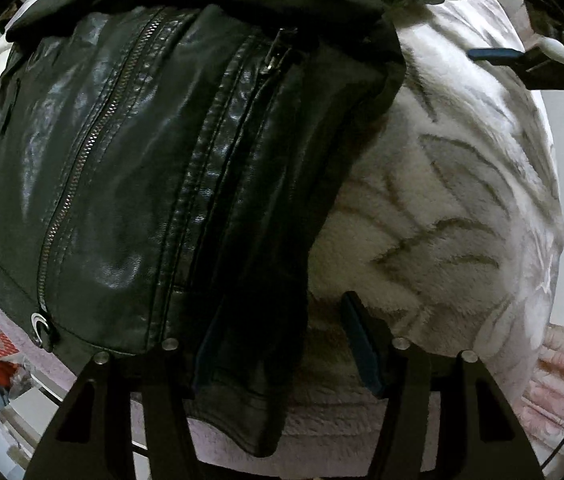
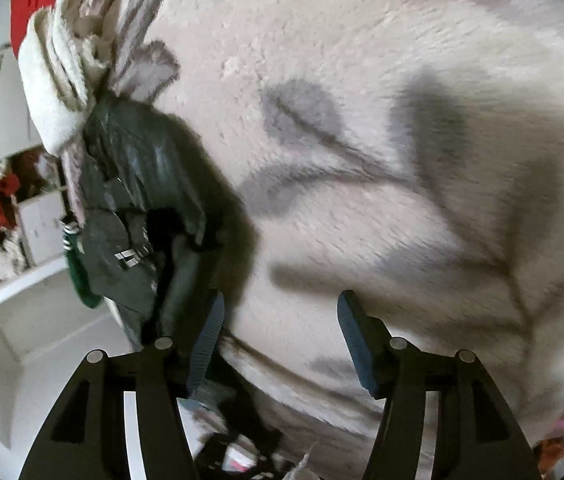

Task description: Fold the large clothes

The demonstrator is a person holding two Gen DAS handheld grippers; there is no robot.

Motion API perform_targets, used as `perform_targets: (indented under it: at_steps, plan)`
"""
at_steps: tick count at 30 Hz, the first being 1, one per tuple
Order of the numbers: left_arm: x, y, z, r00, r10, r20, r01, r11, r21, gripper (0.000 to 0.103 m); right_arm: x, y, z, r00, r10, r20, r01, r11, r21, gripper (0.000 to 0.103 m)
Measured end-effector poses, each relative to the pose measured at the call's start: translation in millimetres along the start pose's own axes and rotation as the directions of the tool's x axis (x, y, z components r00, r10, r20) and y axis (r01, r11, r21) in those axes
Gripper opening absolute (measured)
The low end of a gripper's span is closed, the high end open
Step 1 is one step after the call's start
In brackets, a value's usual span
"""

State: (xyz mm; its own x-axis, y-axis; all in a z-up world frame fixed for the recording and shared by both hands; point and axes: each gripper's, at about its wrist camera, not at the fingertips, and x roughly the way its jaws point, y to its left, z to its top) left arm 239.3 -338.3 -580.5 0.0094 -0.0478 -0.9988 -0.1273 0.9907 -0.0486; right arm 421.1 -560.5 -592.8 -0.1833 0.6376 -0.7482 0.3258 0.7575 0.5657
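- Jacket lay on the blanket of the bed, front up, zip closed, one sleeve trailing toward the near edge.
- Left gripper was part open, straddling the sleeve; grip unconfirmed.
- Right gripper was open, empty, over blanket.
- Folding judged barely begun.

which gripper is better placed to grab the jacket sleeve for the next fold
Left. The left gripper sits right over the black leather jacket, with the sleeve end lying between its open fingers. The right gripper is open over bare fleece blanket, the jacket off to its side.
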Motion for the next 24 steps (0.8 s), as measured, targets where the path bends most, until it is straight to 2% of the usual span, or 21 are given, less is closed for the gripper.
perform_targets:
  at_steps: [2,5,9,12,13,14,17,20,24]
  plan:
    - [-2.8,10.1,1.2,1.000,0.020,0.006,-0.020,1.000,-0.021,0.024,8.8,3.2,4.8,0.999,0.048,-0.006,-0.047,0.999,0.014,0.061]
    - [-6.9,29.2,4.7,1.000,-0.006,0.027,0.008,0.998,-0.060,0.008,21.6,6.6,12.6,0.994,0.110,-0.004,-0.110,0.993,0.039,0.063]
    - [-7.9,43.2,12.9,0.999,-0.026,0.030,0.028,0.997,-0.066,0.006,40.5,13.6,22.4,0.983,0.184,-0.011,-0.183,0.980,0.080,0.064]
    - [-11.3,46.7,14.6,0.999,-0.027,0.039,0.029,0.998,-0.051,0.005,54.1,24.9,25.3,0.986,0.168,-0.010,-0.167,0.982,0.092,0.063]
    - [-12.4,48.6,14.3,0.999,-0.027,0.043,0.029,0.998,-0.048,0.005,55.9,26.8,25.9,0.985,0.170,-0.001,-0.169,0.980,0.102,0.059]
    - [-13.9,51.0,14.4,0.998,-0.030,0.047,0.033,0.998,-0.046,0.005,57.0,30.8,26.1,0.985,0.172,0.008,-0.172,0.980,0.098,0.042]
    - [-26.0,49.3,17.2,0.998,-0.035,0.060,0.038,0.998,-0.048,0.005,56.9,51.2,24.6,0.991,0.132,0.038,-0.134,0.990,0.053,0.017]
    - [-41.0,60.0,19.2,0.995,-0.044,0.086,0.049,0.998,-0.048,0.004,50.8,74.7,17.4,0.995,0.066,0.073,-0.066,0.998,0.005,0.011]
    - [-66.4,74.5,21.3,0.990,-0.073,0.124,0.078,0.996,-0.043,0.004,29.5,103.3,6.0,0.993,0.055,0.103,-0.050,0.998,-0.042,0.008]
